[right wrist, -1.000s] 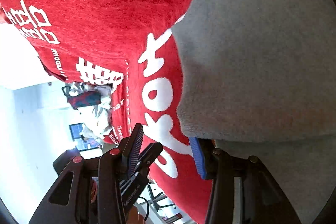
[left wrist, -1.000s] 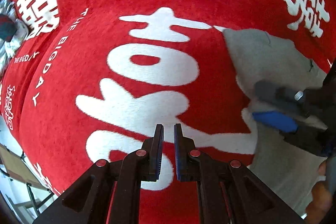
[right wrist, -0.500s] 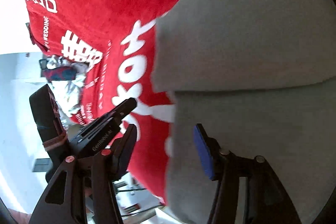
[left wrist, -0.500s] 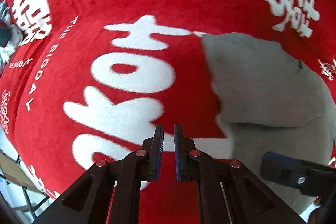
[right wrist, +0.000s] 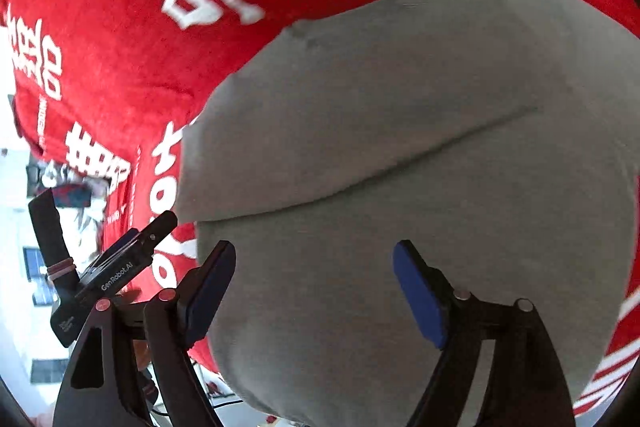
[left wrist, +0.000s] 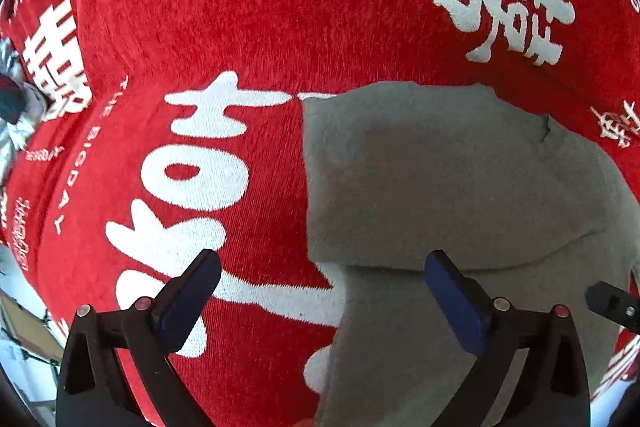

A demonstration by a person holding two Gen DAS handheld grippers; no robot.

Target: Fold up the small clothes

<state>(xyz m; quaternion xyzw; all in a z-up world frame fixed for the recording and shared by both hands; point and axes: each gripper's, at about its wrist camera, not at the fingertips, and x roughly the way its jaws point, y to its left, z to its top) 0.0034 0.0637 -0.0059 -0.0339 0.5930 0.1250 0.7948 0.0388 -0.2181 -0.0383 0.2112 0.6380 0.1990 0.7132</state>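
A small grey garment (left wrist: 440, 179) lies on the red cloth (left wrist: 240, 7) with white characters; one part is folded over, leaving a fold edge across it. It fills most of the right wrist view (right wrist: 400, 147). My left gripper (left wrist: 320, 291) is open and empty, hovering over the garment's left edge. My right gripper (right wrist: 312, 283) is open and empty above the garment's near part. The left gripper's body shows in the right wrist view (right wrist: 120, 267), and the right gripper's tip shows in the left wrist view (left wrist: 612, 303).
The red cloth covers the table and drops off at the left edge (left wrist: 24, 267). A pile of patterned clothes (right wrist: 76, 191) lies at the far left; it also shows in the left wrist view (left wrist: 16, 107).
My left gripper has opened from shut and shifted right toward the garment's edge. My right gripper has pulled back and swung round over the garment, staying open.
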